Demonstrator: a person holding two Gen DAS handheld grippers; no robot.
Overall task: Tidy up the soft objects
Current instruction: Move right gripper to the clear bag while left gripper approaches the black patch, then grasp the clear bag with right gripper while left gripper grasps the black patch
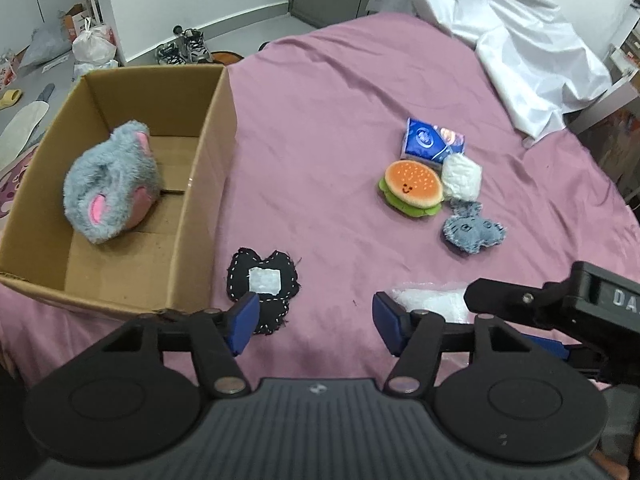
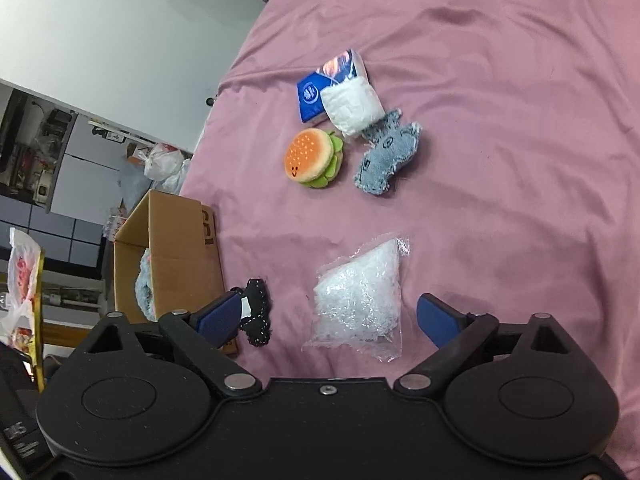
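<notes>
A pink bed sheet (image 1: pixel 340 92) covers the bed. A brown box (image 1: pixel 200 184) sits on it, and a fluffy gray toy (image 1: pixel 110 184) with pink ears lies inside.

The left claw (image 1: pixel 316 320) is released, with nothing between its blue pads. It hangs over the sheet beside a black cloth toy (image 1: pixel 262 284) that lies just outside the box.

The right claw (image 2: pixel 330 322) is spread wide too. A clear bag (image 2: pixel 360 300) of white stuffing lies on the sheet between its pads, and they do not press on it.

Farther off lie a burger toy (image 1: pixel 412 188), a blue tissue pack (image 1: pixel 428 140), a white puffy pack (image 1: pixel 462 178) and a small gray denim toy (image 1: pixel 474 232), all close together.
</notes>
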